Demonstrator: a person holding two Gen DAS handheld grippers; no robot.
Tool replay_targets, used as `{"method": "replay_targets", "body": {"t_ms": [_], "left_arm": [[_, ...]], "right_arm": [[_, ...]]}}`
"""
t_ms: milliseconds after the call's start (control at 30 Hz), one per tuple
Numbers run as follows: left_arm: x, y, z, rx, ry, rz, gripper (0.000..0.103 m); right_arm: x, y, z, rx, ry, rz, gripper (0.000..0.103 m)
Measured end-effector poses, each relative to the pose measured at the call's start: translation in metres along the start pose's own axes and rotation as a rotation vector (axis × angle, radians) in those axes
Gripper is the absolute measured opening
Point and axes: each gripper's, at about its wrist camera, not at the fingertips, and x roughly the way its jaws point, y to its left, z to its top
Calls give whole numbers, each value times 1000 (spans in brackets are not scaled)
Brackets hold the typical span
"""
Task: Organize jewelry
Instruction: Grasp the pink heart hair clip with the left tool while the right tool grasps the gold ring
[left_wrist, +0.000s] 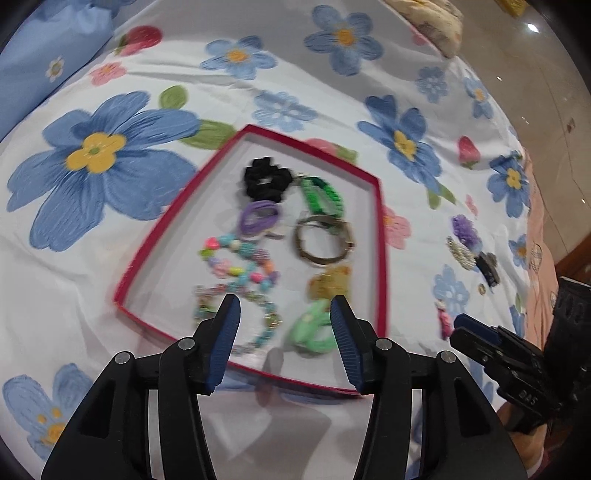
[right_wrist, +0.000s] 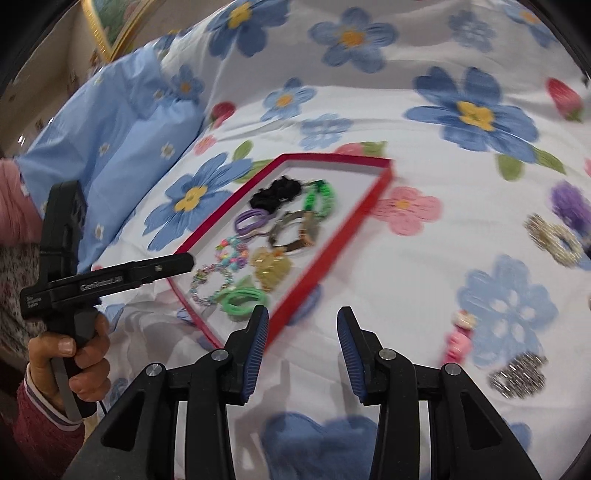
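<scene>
Left wrist view takes in a floral bedsheet (left_wrist: 122, 258) spread wide, white with big blue flowers, and on it a shallow red-rimmed tray (left_wrist: 177, 206) with a white floor. Inside the tray lie a black scrunchie (left_wrist: 266, 181) at the far end, a green chain bracelet (left_wrist: 325, 195) beside it, purple hair ties (left_wrist: 258, 218), a metal bangle (left_wrist: 323, 240), a multicoloured bead bracelet (left_wrist: 240, 266), a gold clip (left_wrist: 328, 282) and a pale green hair tie (left_wrist: 310, 330) nearest the camera (all a little blurred). The left gripper (left_wrist: 285, 310) hovers over the tray's near end, jaws wide apart and holding nothing. The right gripper (right_wrist: 303, 325) hangs above bare sheet just beside the tray's right edge, jaws likewise spread and empty. Outside the tray, to its right, loose pieces rest on the sheet: a purple scrunchie (right_wrist: 570, 203), a silver beaded scrunchie (right_wrist: 554, 240), a silver sparkly clip (right_wrist: 519, 374) and a small pink clip (right_wrist: 458, 341).
</scene>
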Motion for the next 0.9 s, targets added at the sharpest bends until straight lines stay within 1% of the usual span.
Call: {"method": "replay_targets", "body": {"t_ms": [67, 300, 600, 900], "left_arm": [[-2, -16, -1, 27, 1, -21, 53], [-1, -67, -10, 122, 18, -68, 56], [15, -115, -24, 197, 71, -95, 58], [38, -158, -33, 266, 124, -107, 59]], "right_arm": [[-9, -12, -5, 26, -13, -18, 41], [-44, -55, -22, 118, -60, -78, 41], [-76, -98, -49, 197, -91, -145, 42], [-95, -144, -69, 283, -109, -204, 43]]}}
